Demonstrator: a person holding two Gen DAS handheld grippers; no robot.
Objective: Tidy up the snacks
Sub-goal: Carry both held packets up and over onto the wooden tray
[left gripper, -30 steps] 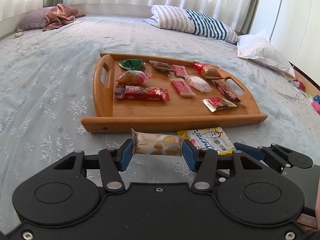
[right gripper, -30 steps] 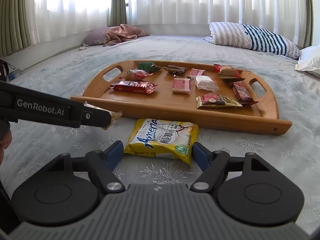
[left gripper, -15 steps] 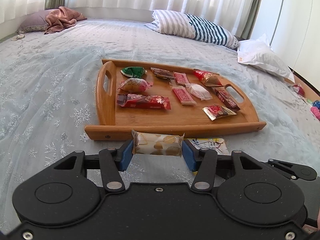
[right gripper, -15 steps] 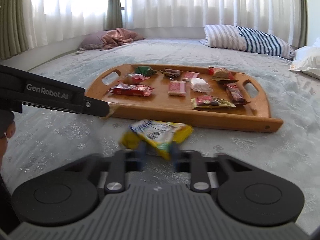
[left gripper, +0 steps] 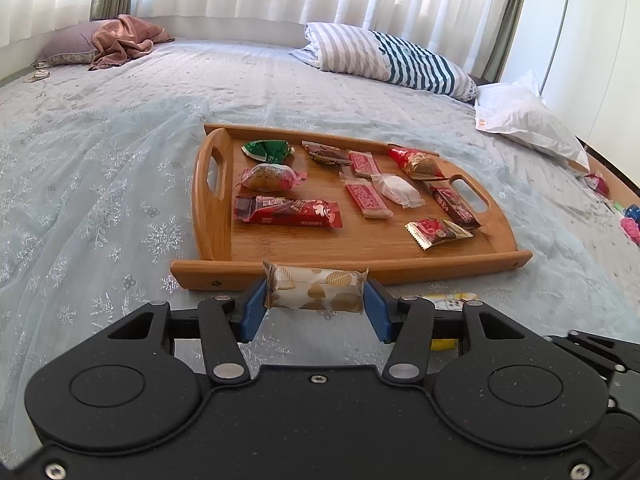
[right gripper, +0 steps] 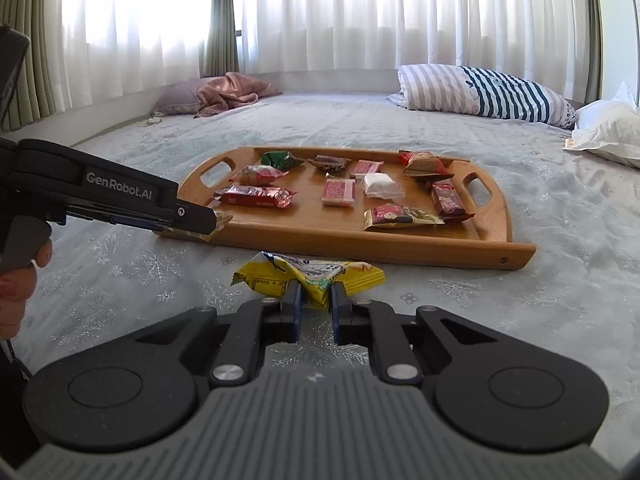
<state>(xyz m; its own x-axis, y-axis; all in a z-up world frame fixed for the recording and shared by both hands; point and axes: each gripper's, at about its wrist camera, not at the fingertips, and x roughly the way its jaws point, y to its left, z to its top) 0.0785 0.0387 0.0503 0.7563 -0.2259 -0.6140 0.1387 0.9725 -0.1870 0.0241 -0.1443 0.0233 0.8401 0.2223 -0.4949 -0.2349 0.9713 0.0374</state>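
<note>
My left gripper (left gripper: 315, 302) is shut on a beige snack pack with gold hearts (left gripper: 316, 287), held above the bed just before the near rim of the wooden tray (left gripper: 352, 270). The tray holds several wrapped snacks, among them a long red bar (left gripper: 288, 211). My right gripper (right gripper: 313, 306) is shut on a crumpled yellow snack packet (right gripper: 310, 276), lifted slightly off the bedspread in front of the tray (right gripper: 360, 236). In the right wrist view the left gripper (right gripper: 192, 216) reaches in from the left with its pack.
The tray lies on a pale blue snowflake bedspread (left gripper: 100, 208). A striped pillow (left gripper: 384, 60) and a white pillow (left gripper: 524, 120) lie at the far right, a pink blanket (left gripper: 124, 40) at the far left. Small items (left gripper: 630, 222) lie by the right edge.
My right gripper has closed on the yellow packet and raised it, crumpling it. My left gripper has lifted with the beige pack and now sits higher before the tray.
</note>
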